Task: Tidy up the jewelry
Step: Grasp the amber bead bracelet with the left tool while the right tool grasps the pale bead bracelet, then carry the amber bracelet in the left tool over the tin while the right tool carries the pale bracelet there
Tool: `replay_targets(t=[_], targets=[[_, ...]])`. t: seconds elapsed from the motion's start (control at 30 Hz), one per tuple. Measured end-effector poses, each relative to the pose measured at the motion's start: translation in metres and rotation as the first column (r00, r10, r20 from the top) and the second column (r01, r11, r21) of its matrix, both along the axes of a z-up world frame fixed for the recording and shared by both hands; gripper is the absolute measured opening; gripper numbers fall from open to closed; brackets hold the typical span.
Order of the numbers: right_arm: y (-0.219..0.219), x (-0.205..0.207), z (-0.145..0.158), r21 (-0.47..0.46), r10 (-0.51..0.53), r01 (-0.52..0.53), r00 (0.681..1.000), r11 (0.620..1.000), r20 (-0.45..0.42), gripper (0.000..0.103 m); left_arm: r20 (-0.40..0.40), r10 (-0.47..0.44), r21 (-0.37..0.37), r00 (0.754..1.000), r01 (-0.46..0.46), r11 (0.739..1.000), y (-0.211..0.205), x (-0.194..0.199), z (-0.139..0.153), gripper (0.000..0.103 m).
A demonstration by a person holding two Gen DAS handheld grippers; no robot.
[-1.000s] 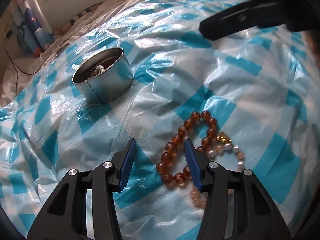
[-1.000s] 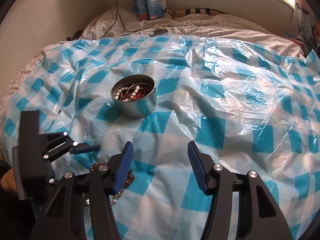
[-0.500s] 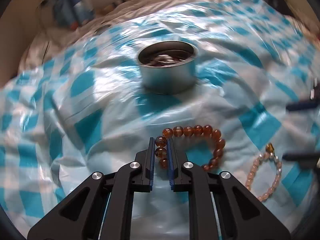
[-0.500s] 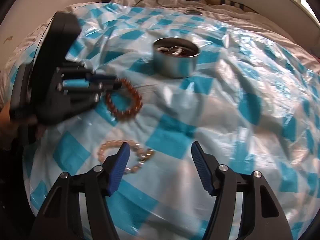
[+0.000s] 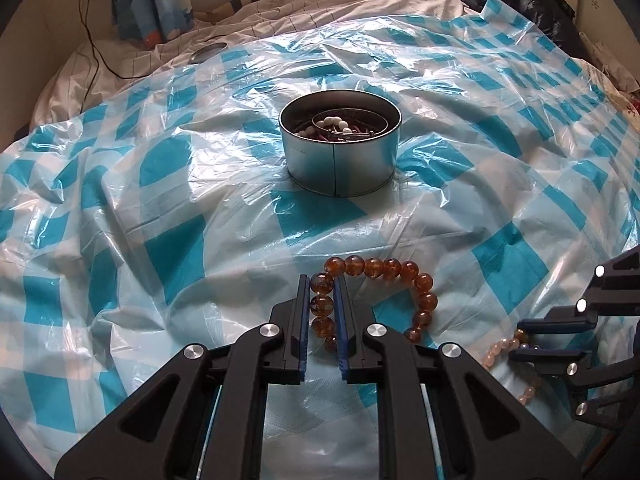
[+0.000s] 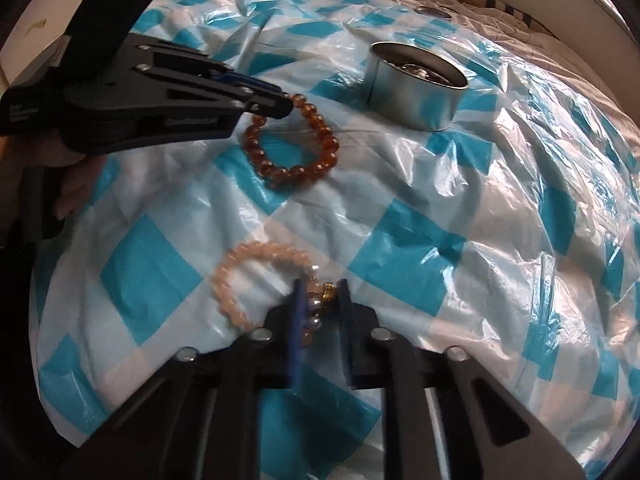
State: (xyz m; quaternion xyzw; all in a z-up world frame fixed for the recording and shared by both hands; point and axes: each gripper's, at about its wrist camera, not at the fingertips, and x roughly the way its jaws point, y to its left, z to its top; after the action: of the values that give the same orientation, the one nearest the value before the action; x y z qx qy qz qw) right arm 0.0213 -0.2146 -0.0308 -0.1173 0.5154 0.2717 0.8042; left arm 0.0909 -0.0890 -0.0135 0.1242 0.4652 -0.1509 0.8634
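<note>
Two bracelets (image 5: 384,276) flat on sheet (image 5: 160,248)

right gripper (image 6: 320,296) clamps pink bracelet (image 6: 240,276) | left gripper (image 6: 286,106) clamps amber bracelet (image 6: 292,148)

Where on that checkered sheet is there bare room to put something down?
Bare sheet lies left of the tin and the left tongs, and right of the tin towards the sheet's far edge. It is crowded near the camera: the amber bracelet and pink bracelet lie there, each gripped, the pink one by the right tongs.
</note>
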Motion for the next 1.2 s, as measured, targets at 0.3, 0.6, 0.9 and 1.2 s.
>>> replay_targets(t=[0.3, 0.6, 0.9, 1.2], targets=[[-0.025, 0.012, 0.022, 0.276, -0.082, 0.106, 0.992, 0.955, -0.095, 0.009, -0.019, 0.007, -0.09, 1.0, -0.009, 0.996, 0.011, 0.002, 0.006, 0.011], [-0.059, 0.032, 0.042, 0.533, -0.143, 0.226, 0.971, 0.815, -0.192, 0.009, -0.004, 0.005, -0.158, 1.0, -0.006, 0.987, 0.013, 0.002, 0.018, 0.011], [-0.085, 0.044, 0.045, 0.674, -0.177, 0.307, 0.95, 0.671, -0.256, 0.009, 0.063, 0.002, -0.142, 0.998, 0.007, 0.99, 0.006, -0.003, 0.031, 0.011], [-0.103, 0.057, 0.054, 0.741, -0.203, 0.338, 0.941, 0.58, -0.271, 0.009, 0.153, 0.014, -0.088, 0.988, 0.0, 0.996, -0.001, -0.005, 0.045, 0.011]])
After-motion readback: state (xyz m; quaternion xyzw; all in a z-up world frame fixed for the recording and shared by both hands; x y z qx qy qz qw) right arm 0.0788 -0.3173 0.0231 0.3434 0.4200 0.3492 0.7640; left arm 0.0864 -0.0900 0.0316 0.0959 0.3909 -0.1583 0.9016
